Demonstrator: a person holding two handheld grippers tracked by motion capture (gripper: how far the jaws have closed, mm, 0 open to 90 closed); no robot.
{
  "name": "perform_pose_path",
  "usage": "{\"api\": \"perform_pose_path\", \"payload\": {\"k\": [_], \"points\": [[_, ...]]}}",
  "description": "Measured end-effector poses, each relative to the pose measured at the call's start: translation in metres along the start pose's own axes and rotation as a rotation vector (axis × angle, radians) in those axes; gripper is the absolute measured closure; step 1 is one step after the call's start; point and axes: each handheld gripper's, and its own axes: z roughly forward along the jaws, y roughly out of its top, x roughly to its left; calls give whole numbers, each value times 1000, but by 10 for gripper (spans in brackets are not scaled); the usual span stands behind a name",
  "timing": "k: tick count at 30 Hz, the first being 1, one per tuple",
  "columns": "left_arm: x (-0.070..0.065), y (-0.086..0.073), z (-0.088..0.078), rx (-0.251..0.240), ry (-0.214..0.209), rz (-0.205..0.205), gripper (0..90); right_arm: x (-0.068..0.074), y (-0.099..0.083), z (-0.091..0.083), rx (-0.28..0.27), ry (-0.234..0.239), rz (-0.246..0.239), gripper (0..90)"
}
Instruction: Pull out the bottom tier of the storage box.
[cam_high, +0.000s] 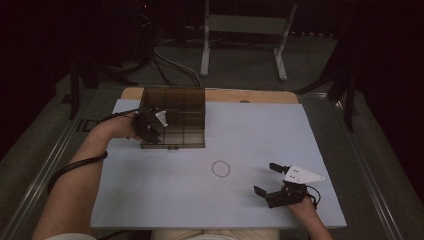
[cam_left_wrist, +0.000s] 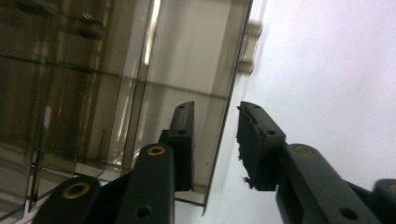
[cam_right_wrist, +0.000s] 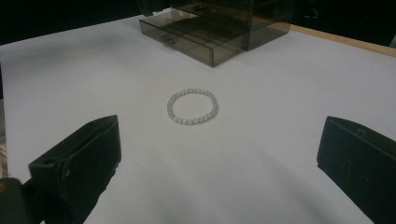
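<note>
Drawer box, smoked plastic, is seen at the table's far left, lowest drawer pulled out. The drawer's wall is straddled by the left gripper, jaws parted, not pressing. Judged: drawer opened; the bracelet is to be fetched next. Right gripper is spread wide, empty. Counted: one box, one bracelet, two grippers.

A white sheet covers the tabletop, whose wooden edge shows along the far side. Beyond it, a grey metal stand with two slanted legs sits on the grey carpeted floor. Black cables run across the floor to the left of the stand. Dark posts rise at both sides, against a black background.
</note>
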Motion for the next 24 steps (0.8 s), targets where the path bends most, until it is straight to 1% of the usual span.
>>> {"api": "perform_pose_path", "payload": {"k": [1, 3, 5, 7, 8, 11, 12, 14, 16, 17, 18, 19, 20, 22, 23, 24], "points": [[0, 0, -3, -20, -7, -17, 665, 0, 0, 0, 0, 0, 0, 0], [-1, 0, -7, -43, 2, -36, 634, 0, 0, 0, -1, -1, 1, 0], [-1, 0, -10, -55, 3, -66, 606, 0, 0, 0, -1, -1, 0, 0], [-3, 1, -13, -58, 9, -84, 601, 0, 0, 0, -1, 1, 0, 0], [-4, 2, -14, -42, 26, -90, 586, 0, 0, 0, -1, 2, -2, 0], [-6, 5, -15, -25, 30, -129, 554, 0, 0, 0, 1, 3, 0, 0], [-6, 5, -15, -25, 27, -142, 515, 0, 0, 0, 1, 4, -2, 0], [-7, 7, -16, -37, 20, -186, 442, 1, 0, 1, 4, 3, -3, 0], [-8, 8, -17, -52, 23, -214, 354, 1, 0, 1, 3, 4, -3, 0], [-8, 9, -17, -63, 9, -229, 283, 1, 0, 1, 4, 3, -2, 0], [-8, 9, -17, -71, -14, -233, 234, 0, 0, 1, 3, 3, -1, 0], [-9, 9, -17, -69, -25, -241, 164, 0, 0, 1, 3, 3, -1, 0], [-10, 10, -16, -64, -28, -247, 136, 1, 0, 1, 3, 3, -1, 0], [-12, 11, -13, -48, -46, -252, 50, 1, 0, 1, 4, 4, -2, 0], [-14, 12, -12, -41, -42, -242, 31, 1, 0, 1, 5, 4, -2, 0], [-15, 13, -11, -43, -33, -241, 24, 1, 0, 1, 5, 4, -1, 0]]}}
